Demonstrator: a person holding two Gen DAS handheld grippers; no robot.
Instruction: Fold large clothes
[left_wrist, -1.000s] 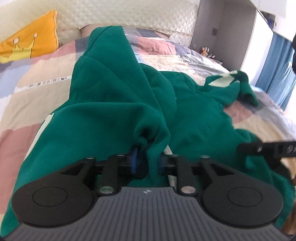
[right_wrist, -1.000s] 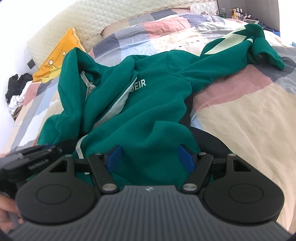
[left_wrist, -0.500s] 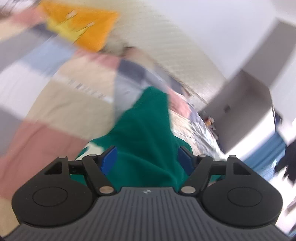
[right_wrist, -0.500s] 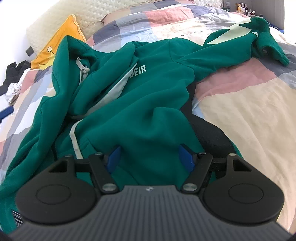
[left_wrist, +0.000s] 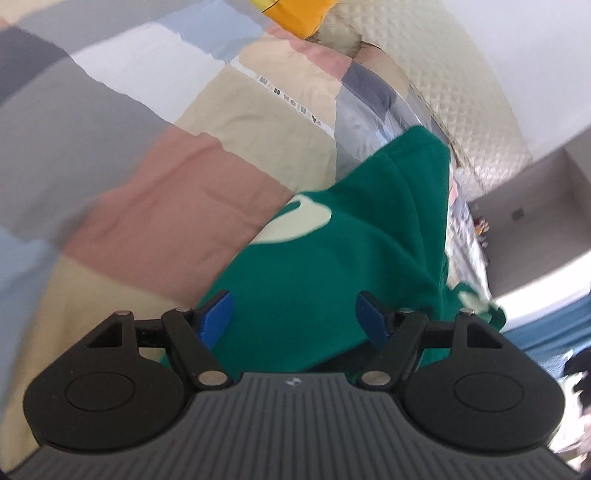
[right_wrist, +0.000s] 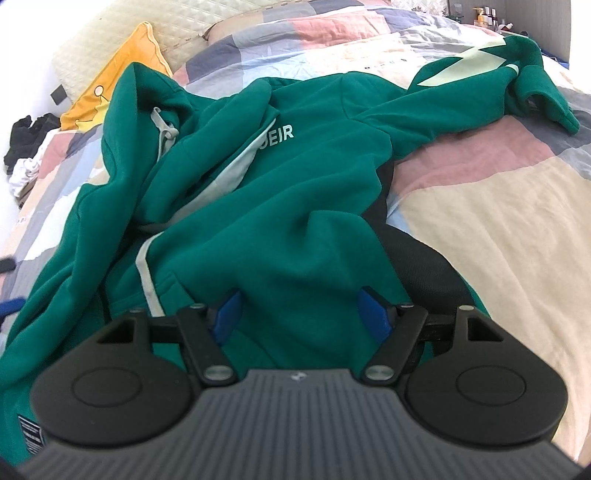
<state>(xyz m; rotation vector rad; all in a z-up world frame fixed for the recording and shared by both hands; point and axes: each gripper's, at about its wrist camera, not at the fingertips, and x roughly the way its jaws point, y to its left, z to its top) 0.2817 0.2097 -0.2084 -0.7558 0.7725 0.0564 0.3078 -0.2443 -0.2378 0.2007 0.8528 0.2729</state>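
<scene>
The left gripper (left_wrist: 295, 317) has its blue-padded jaws set wide apart; they have just been opening, and green cloth lies below and ahead of the gap without either pad pressing on it. The right gripper (right_wrist: 301, 314) likewise stands spread, its blue pads either side of a raised fold of the same cloth, with no clamp that can be seen. What lies under both is a large dark green fleece hooded sweatshirt (right_wrist: 280, 206), crumpled and spread on a patchwork quilt of pink, beige, grey and blue blocks (right_wrist: 480, 206). In the right wrist view the garment's long axis runs away from the gripper toward the head of the bed: hem nearest the pads, pale chest lettering (right_wrist: 277, 138) farther up, the hood (right_wrist: 147, 99) with its grey drawstring up and left. One sleeve with a pale green patch (right_wrist: 465, 62) stretches off to the upper right, its cuff bunched. In the tilted, blurred left wrist view the green cloth runs from between the jaws up and right, a pale patch (left_wrist: 295, 221) on it. Beyond lie an orange cushion (right_wrist: 122, 62) and a cream quilted headboard (left_wrist: 461, 92).
</scene>
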